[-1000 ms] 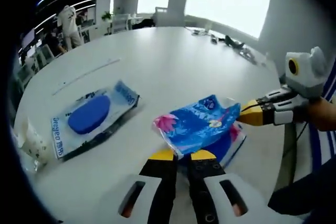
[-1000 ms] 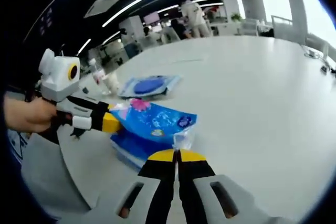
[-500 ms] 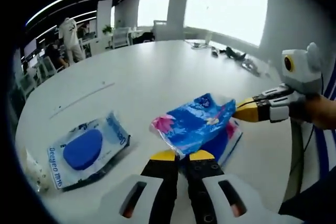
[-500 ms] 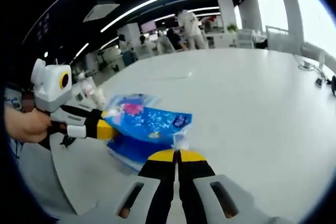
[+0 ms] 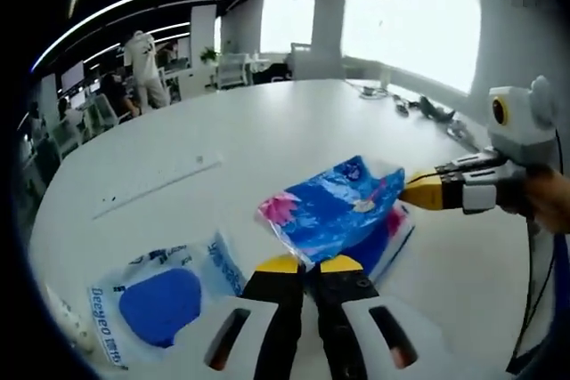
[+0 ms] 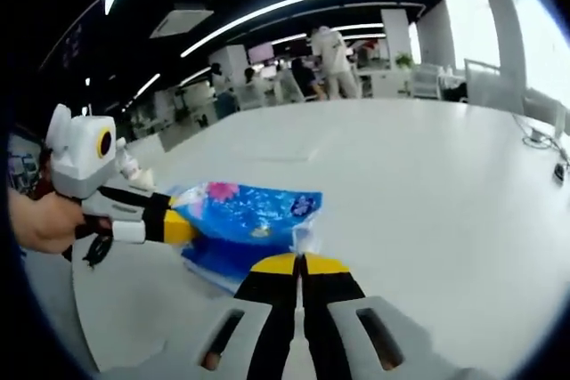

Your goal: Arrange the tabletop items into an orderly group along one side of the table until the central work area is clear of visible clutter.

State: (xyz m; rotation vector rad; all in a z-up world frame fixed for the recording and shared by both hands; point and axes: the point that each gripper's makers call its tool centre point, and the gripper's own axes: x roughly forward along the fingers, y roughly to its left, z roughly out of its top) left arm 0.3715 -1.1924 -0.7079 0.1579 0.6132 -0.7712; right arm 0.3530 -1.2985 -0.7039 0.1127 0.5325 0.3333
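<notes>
A blue tissue pack with a pink flower print (image 5: 334, 211) hangs just above the white table (image 5: 267, 131), stretched between both grippers. My left gripper (image 5: 303, 264) is shut on its near edge. In the left gripper view my right gripper (image 5: 411, 191) comes in from the right, shut on the pack's far clear-plastic end. The right gripper view has the same pack (image 6: 245, 215), my right gripper (image 6: 300, 263) shut on its plastic end, and my left gripper (image 6: 178, 229) clamped on the other side. A second blue pack (image 5: 383, 242) lies under it. A wet-wipe packet with a blue lid (image 5: 160, 304) lies at lower left.
A long thin strip (image 5: 158, 186) lies on the table's middle. Cables and small items (image 5: 419, 106) sit at the far edge by the windows. A person's hand (image 6: 40, 220) holds the left gripper. People stand by desks and chairs (image 6: 329, 60) beyond the table.
Both grippers have lifted the flower-print pack, staying shut on it. The views have tilted, so the wet-wipe packet now sits lower in the left gripper view and has left the right gripper view.
</notes>
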